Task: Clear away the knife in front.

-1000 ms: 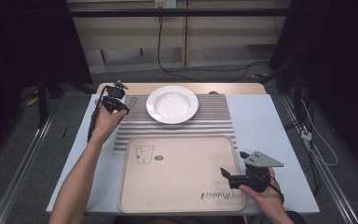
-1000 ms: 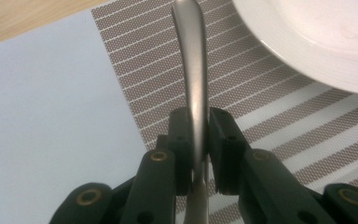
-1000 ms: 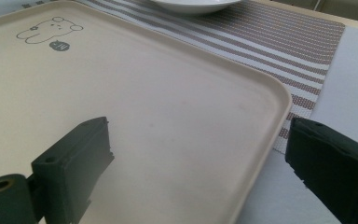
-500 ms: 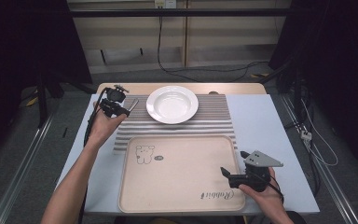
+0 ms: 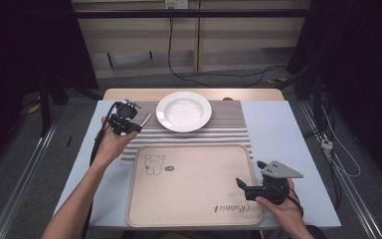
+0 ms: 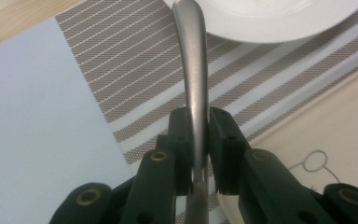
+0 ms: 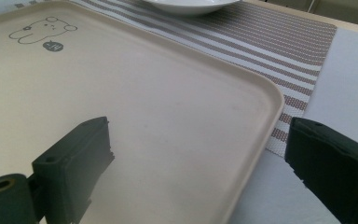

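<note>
Left tool clamped on a slim silver metal utensil handle, pinched between both black jaws. The handle's free end points toward the round white ceramic plate and sits just beside its rim, held above the brown-and-white striped placemat at its left edge. Which utensil it is, cannot tell. Right tool released, jaws wide apart, nothing between them, over the right near corner of the beige plastic tray with bear drawing. Tray lies on pale blue bench, overlapping the placemat's near edge.
</note>
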Available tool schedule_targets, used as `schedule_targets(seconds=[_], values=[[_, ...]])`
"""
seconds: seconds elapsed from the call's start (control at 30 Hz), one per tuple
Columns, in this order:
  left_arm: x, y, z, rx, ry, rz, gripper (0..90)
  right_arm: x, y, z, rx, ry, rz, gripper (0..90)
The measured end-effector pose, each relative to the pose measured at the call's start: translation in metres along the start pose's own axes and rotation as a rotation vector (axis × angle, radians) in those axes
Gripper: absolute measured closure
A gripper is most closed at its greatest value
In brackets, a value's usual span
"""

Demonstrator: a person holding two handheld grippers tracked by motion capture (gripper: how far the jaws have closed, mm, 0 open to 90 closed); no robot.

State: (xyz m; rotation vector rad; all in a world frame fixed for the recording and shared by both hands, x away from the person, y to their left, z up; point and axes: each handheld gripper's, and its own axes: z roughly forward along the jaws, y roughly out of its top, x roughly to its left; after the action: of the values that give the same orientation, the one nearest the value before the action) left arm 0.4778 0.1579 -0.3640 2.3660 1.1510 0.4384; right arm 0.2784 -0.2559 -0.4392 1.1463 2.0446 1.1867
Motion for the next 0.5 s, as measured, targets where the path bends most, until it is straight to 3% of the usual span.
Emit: schedule_targets(seconds=[0.27,0.43,0.5], values=[[-0.017,-0.009,-0.007,-0.032,-0.05,0.0,79.8,0.0,0.0,0.001,0.002,-0.001,-0.002,7.0],[-0.03,-0.015,-0.01,-0.026,-0.057,0.014,79.8,0.0,0.0,0.002,0.003,-0.003,-0.002,6.9],[-0.035,-0.017,-0.01,-0.021,-0.038,0.011,79.9,0.0,0.0,0.001,0.002,0.0,-0.003,6.9]])
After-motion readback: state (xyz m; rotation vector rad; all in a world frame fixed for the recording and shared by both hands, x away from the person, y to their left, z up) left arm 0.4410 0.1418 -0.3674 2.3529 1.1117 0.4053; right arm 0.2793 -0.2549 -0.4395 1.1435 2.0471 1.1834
